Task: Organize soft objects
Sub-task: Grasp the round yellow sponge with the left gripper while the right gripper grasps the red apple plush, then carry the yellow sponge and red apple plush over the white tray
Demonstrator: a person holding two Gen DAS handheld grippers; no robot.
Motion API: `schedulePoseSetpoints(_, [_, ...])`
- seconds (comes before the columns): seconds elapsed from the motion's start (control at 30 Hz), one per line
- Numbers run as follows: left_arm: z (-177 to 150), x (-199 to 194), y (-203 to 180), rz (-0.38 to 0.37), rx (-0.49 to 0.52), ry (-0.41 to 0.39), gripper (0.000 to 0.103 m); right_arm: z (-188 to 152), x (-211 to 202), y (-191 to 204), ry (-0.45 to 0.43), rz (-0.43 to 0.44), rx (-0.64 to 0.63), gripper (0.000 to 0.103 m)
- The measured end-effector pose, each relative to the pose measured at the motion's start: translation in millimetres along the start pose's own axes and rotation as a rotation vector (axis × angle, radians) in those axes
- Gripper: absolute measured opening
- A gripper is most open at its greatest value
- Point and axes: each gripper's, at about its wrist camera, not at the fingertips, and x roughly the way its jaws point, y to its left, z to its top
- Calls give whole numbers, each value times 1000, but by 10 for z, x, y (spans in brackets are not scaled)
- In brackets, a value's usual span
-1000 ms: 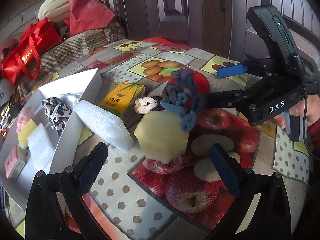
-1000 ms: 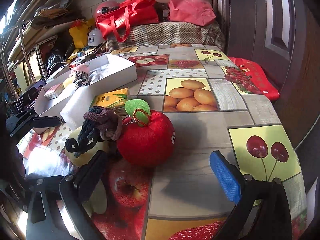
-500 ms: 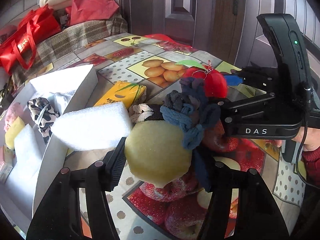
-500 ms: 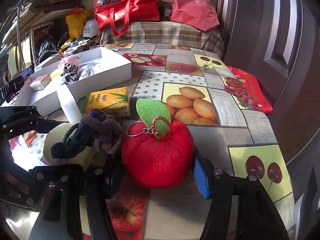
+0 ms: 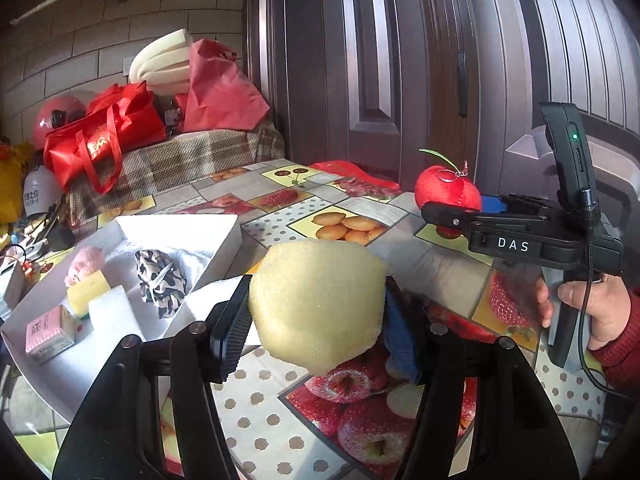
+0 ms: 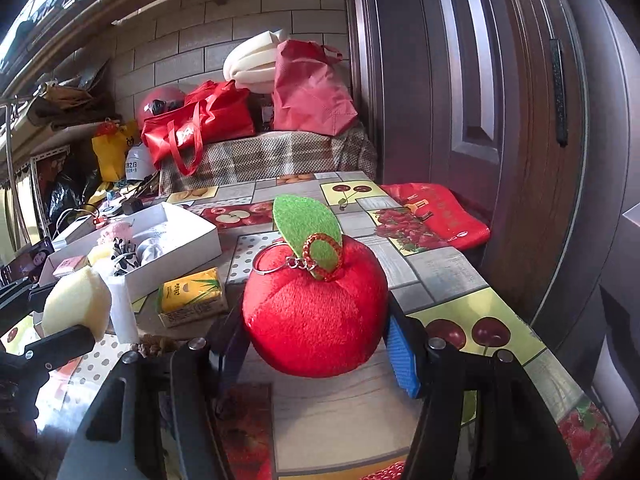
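Both pickups look done. The left claw (image 5: 316, 332) is clamped on the yellow sponge (image 5: 318, 304), held above the tabletop (image 5: 256, 412); the right claw (image 6: 316, 340) is clamped on the plush apple (image 6: 316, 312), also lifted. Next, likely, comes carrying them to the white box (image 5: 180, 228) at ten o'clock, clearing its near wall. Room remains inside beside the camouflage pouch (image 5: 160, 280).
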Motion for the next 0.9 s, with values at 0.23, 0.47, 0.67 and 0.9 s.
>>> schedulePoseSetpoints(0.23, [-34, -163, 236, 71, -41, -41, 61, -9, -63, 175, -24, 46, 5, 61])
schedulePoseSetpoints(0.47, [-106, -290, 399, 123, -45, -61, 61, -23, -61, 411, -18, 87, -25, 61])
schedulePoseSetpoints(0.67, [-165, -404, 552, 162, -61, -76, 62, -34, -67, 517, -15, 105, -43, 61])
schedulePoseSetpoints(0.9, [-220, -479, 819, 228, -116, -74, 62, -59, -72, 637, -12, 129, -55, 61])
